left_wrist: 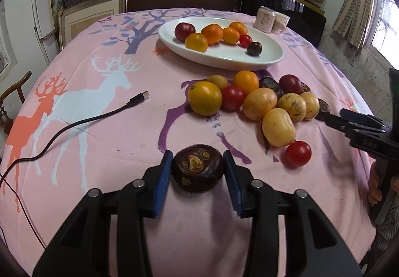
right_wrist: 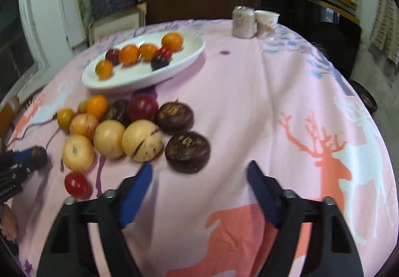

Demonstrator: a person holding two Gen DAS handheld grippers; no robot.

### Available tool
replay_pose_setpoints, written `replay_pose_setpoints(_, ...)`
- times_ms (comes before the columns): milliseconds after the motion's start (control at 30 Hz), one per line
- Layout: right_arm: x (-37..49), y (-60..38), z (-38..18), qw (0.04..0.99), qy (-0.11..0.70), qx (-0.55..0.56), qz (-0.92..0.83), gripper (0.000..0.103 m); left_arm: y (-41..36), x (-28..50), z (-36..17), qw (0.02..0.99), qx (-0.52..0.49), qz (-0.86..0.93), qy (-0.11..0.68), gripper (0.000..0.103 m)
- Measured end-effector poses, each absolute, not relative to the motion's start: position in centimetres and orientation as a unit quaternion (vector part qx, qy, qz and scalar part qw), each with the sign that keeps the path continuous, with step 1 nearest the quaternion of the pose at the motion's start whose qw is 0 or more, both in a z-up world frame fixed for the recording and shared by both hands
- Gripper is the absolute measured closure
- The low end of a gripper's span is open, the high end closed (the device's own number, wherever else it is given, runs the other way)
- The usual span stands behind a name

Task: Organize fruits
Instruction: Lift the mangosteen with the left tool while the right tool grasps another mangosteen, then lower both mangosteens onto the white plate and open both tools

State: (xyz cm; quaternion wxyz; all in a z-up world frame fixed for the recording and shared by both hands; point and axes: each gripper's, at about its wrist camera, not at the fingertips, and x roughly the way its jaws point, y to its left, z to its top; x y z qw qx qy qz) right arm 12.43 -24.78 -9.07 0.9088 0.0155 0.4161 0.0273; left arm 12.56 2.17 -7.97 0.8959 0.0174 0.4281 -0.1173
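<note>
Left gripper (left_wrist: 198, 172) pinching dark mangosteen (left_wrist: 197, 167) near table edge, well apart from white plate (left_wrist: 271, 58). Right gripper (right_wrist: 199, 183) spread, empty, just short of nearest dark fruit (right_wrist: 187, 152). Risks: smooth rounded fruit squirting from narrow pads on lift; fruit pile (left_wrist: 259, 102) nudged, rolling off cloth.

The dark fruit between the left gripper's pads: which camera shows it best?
Left wrist view: the dark fruit sits centred and sharp between the left gripper. The right wrist view shows only a blurred sliver at the left edge.
</note>
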Motion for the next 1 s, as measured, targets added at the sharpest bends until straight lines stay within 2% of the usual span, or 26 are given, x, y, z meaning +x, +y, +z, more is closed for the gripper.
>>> replay_pose_setpoints(233,14.0,-24.3,-9.5,0.906,0.423,-0.003,0.024,0.028,2.2,12.5,-8.0,0.895,0.019,-0.123,0.429,0.062)
replay_pose_setpoints(367,15.0,-24.1,-9.8,0.901,0.432,-0.01,0.022,0.036,2.1,12.6,-8.1,0.892,0.018,-0.124,0.433,0.062)
replay_pose_setpoints(433,15.1,-24.2,-9.9,0.901,0.434,-0.008,0.026,0.042,2.0,12.7,-8.2,0.89,0.018,-0.126,0.437,0.062)
replay_pose_setpoints(500,14.9,-24.1,-9.9,0.901,0.432,-0.009,0.034,0.06,2.0,12.7,-8.3,0.889,0.018,-0.126,0.439,0.062)
replay_pose_setpoints(767,14.2,-24.8,-9.2,0.904,0.425,0.023,0.044,0.06,1.8,13.7,-7.9,0.889,0.02,-0.121,0.441,0.062)
replay_pose_setpoints(1000,16.2,-24.7,-3.5,0.927,0.366,0.049,0.062,0.06,0.1,20.5,-1.8,0.915,0.023,-0.111,0.388,0.062)
